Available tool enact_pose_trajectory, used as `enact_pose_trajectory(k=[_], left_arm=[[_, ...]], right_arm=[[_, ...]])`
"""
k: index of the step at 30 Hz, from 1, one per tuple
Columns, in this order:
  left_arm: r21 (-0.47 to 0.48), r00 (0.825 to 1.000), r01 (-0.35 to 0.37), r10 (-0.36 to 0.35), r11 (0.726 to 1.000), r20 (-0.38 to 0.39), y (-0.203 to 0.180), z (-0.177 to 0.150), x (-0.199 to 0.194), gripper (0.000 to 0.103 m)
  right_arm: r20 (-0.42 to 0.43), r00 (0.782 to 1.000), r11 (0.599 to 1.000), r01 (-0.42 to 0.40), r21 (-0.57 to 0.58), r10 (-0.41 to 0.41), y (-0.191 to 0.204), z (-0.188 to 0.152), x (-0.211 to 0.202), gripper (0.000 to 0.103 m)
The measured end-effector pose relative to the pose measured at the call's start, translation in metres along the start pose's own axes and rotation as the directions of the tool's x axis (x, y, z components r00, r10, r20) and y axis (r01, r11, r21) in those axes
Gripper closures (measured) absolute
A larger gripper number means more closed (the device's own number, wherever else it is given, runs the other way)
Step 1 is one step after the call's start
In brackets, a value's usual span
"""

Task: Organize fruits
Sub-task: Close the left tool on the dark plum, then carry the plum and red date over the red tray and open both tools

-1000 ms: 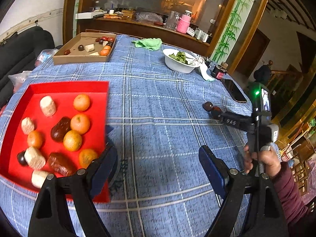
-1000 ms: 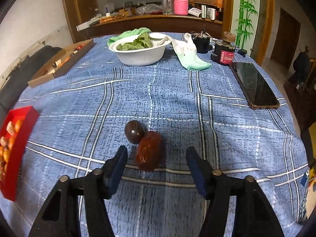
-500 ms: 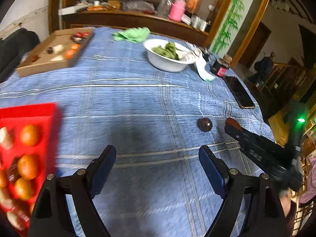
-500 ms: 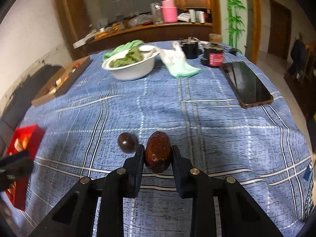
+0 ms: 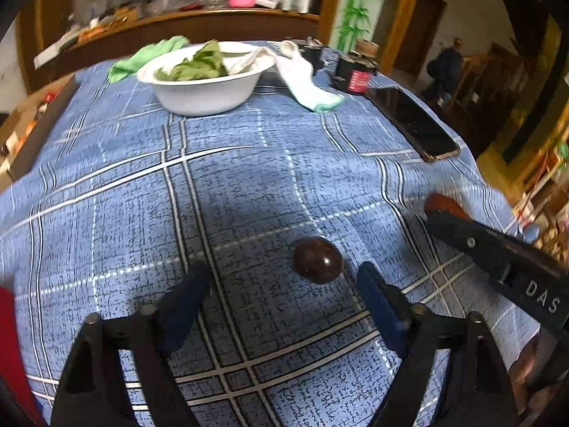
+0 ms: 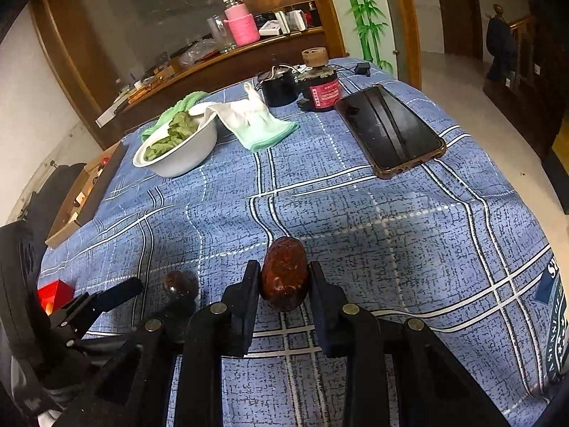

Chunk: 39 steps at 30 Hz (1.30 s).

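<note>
Blue plaid tablecloth (image 5: 249, 178), white bowl (image 5: 202, 96), dark-brown round fruit (image 5: 317, 259), reddish-brown date (image 6: 284, 274).

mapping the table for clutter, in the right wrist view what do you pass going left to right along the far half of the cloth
cardboard box → white bowl of greens → pale green cloth → black pot → red-labelled jar → phone

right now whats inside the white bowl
Green leaves fill the white bowl, and a white cloth drapes over its rim. Anything beneath the leaves is covered.
</note>
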<state>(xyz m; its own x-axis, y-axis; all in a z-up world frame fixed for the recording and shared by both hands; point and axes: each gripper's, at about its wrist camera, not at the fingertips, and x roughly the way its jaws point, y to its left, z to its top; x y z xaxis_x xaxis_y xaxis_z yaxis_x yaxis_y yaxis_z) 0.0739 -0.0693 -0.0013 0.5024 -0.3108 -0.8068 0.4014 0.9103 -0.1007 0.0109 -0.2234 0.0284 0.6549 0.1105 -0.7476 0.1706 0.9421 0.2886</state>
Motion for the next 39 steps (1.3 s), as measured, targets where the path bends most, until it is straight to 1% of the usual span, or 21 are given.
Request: enact_pose_trajectory(k=[1, 2, 3, 6, 10, 14, 17, 18, 19, 23, 24, 25, 26, 27, 28, 30, 33, 35, 36, 38, 39], left_arm=[[0.016, 1.000, -0.010, 0.009, 1.000, 0.009, -0.001, -0.001, -0.002, 0.052], [0.019, 1.000, 0.020, -0.020, 1.000, 0.009, -0.001, 0.000, -0.003, 0.065], [0.006, 0.997, 0.072, -0.072, 0.997, 0.003, 0.001, -0.001, -0.007, 0.086], [0.008, 0.999, 0.026, -0.026, 1.000, 0.036, 0.004, -0.006, -0.020, 0.085], [-0.050, 0.998, 0.022, -0.019, 0.999, 0.054, 0.023, -0.015, -0.036, 0.085], [-0.127, 0.998, 0.035, -0.029, 0.991, 0.048, 0.048, -0.017, -0.041, 0.085], [-0.120, 0.998, 0.044, -0.037, 0.992, 0.060, 0.049, -0.018, -0.042, 0.085], [-0.115, 0.997, 0.059, -0.052, 0.992, 0.065, 0.046, -0.017, -0.043, 0.089], [-0.113, 0.996, 0.058, -0.051, 0.992, 0.066, 0.044, -0.018, -0.043, 0.090], [-0.106, 0.998, 0.031, -0.024, 0.994, 0.066, 0.040, -0.017, -0.043, 0.090], [-0.112, 0.997, 0.027, -0.019, 0.993, 0.073, 0.041, -0.018, -0.044, 0.086], [-0.116, 0.997, 0.030, -0.021, 0.993, 0.078, 0.042, -0.017, -0.045, 0.070], [-0.121, 0.996, 0.034, -0.024, 0.992, 0.085, 0.043, -0.015, -0.045, 0.058], [-0.120, 0.995, 0.037, -0.025, 0.992, 0.096, 0.042, -0.014, -0.045, 0.042], [-0.109, 0.994, 0.040, -0.028, 0.993, 0.110, 0.040, -0.013, -0.045, 0.039], [-0.059, 0.992, 0.020, -0.013, 0.998, 0.124, 0.031, -0.010, -0.041, 0.038], [-0.013, 0.996, -0.002, 0.003, 1.000, 0.084, 0.022, -0.008, -0.024, 0.039], [0.004, 0.999, -0.012, 0.012, 1.000, 0.051, 0.019, -0.010, -0.016, 0.070], [0.007, 0.999, -0.031, 0.031, 0.999, 0.042, 0.019, -0.011, -0.015, 0.079], [-0.018, 0.998, 0.003, -0.001, 1.000, 0.058, 0.024, -0.011, -0.022, 0.080], [-0.026, 0.998, -0.006, 0.008, 1.000, 0.068, 0.026, -0.012, -0.027, 0.080]], right_arm=[[0.000, 1.000, 1.000, 0.002, -0.005, -0.002, 0.001, 0.000, 0.000, 0.075], [0.000, 1.000, 1.000, 0.007, -0.010, -0.007, 0.001, 0.000, 0.001, 0.075], [-0.001, 1.000, 1.000, 0.008, -0.010, -0.008, 0.001, 0.000, 0.001, 0.075], [0.003, 1.000, 1.000, 0.004, -0.011, -0.004, 0.001, 0.001, 0.002, 0.075], [0.022, 1.000, 1.000, -0.013, -0.017, 0.013, 0.003, 0.001, -0.003, 0.075], [0.024, 1.000, 1.000, -0.019, -0.010, 0.019, 0.001, 0.000, -0.005, 0.075], [0.023, 0.999, 1.000, -0.023, -0.012, 0.023, 0.002, 0.000, -0.005, 0.075], [0.026, 0.999, 1.000, -0.023, -0.016, 0.024, 0.003, -0.001, -0.006, 0.075], [0.028, 0.999, 0.999, -0.025, -0.021, 0.026, 0.004, -0.001, -0.007, 0.075], [0.023, 0.999, 0.999, -0.031, -0.028, 0.032, 0.006, -0.001, -0.005, 0.075], [0.021, 0.999, 0.999, -0.035, -0.028, 0.035, 0.006, -0.001, -0.005, 0.075], [0.022, 0.999, 0.999, -0.036, -0.030, 0.036, 0.007, -0.002, -0.005, 0.075], [0.024, 0.999, 0.999, -0.035, -0.032, 0.036, 0.008, -0.002, -0.006, 0.075], [0.025, 0.999, 0.999, -0.035, -0.033, 0.036, 0.008, -0.002, -0.006, 0.075], [0.025, 0.999, 0.999, -0.037, -0.032, 0.038, 0.008, -0.002, -0.006, 0.075], [0.026, 0.999, 0.999, -0.038, -0.032, 0.039, 0.008, -0.002, -0.006, 0.075], [0.024, 0.999, 0.999, -0.039, -0.032, 0.040, 0.008, -0.002, -0.005, 0.075], [0.022, 0.999, 0.999, -0.038, -0.036, 0.039, 0.009, -0.003, -0.005, 0.075], [0.023, 0.999, 0.999, -0.039, -0.037, 0.040, 0.009, -0.003, -0.005, 0.074], [0.025, 0.999, 0.998, -0.037, -0.042, 0.038, 0.010, -0.003, -0.005, 0.074], [0.025, 0.999, 0.998, -0.039, -0.045, 0.040, 0.011, -0.003, -0.005, 0.074]])
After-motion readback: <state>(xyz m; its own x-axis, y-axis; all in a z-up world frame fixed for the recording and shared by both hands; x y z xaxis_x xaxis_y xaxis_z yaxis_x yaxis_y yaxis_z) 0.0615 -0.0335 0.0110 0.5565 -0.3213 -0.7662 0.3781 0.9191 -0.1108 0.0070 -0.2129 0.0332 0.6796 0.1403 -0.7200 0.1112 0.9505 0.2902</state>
